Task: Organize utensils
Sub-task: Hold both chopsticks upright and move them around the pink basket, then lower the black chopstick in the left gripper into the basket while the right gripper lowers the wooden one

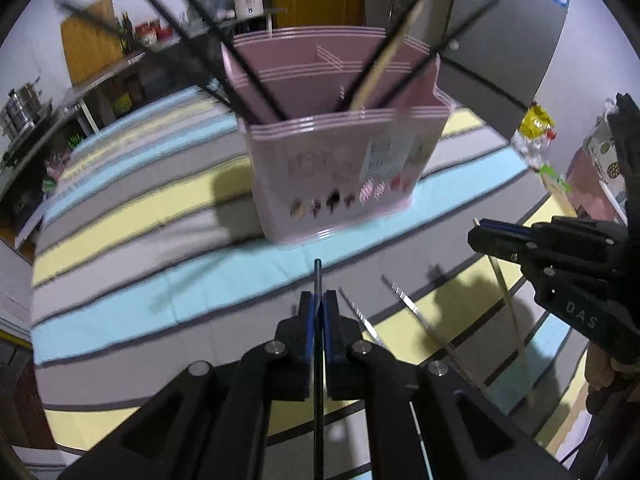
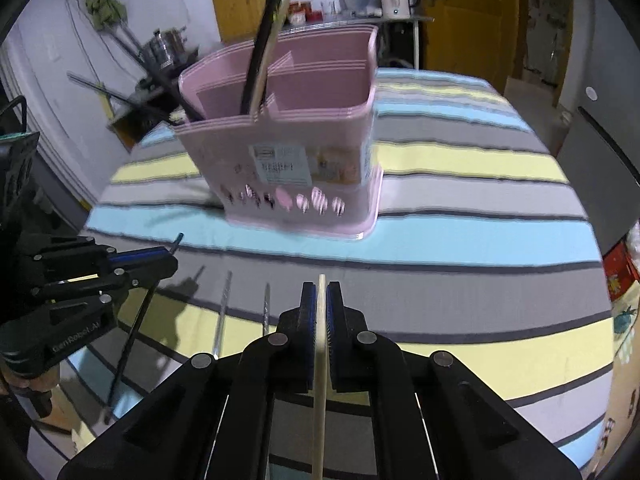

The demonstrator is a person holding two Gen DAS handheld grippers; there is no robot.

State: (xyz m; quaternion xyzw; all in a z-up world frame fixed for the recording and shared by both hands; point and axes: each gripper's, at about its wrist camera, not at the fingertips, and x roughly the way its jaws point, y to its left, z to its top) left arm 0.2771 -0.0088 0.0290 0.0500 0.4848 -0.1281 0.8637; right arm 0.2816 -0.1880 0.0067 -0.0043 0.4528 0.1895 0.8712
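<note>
I see the pink holder [image 1: 340,152] standing on the striped cloth [image 1: 120,216]; it is my landmark. Black chopsticks [image 1: 256,80] and one pale stick [image 1: 384,64] lean out of its pockets. In front of the holder and to its left, my left gripper [image 1: 319,312] is squeezed tight on a black chopstick [image 1: 318,360]. Two shiny metal chopsticks [image 1: 404,300] lie flat on the cloth in front of the holder, between my two grippers. In front of the holder and to its right, my right gripper [image 2: 320,304] is squeezed tight on a pale wooden chopstick [image 2: 319,380].
</note>
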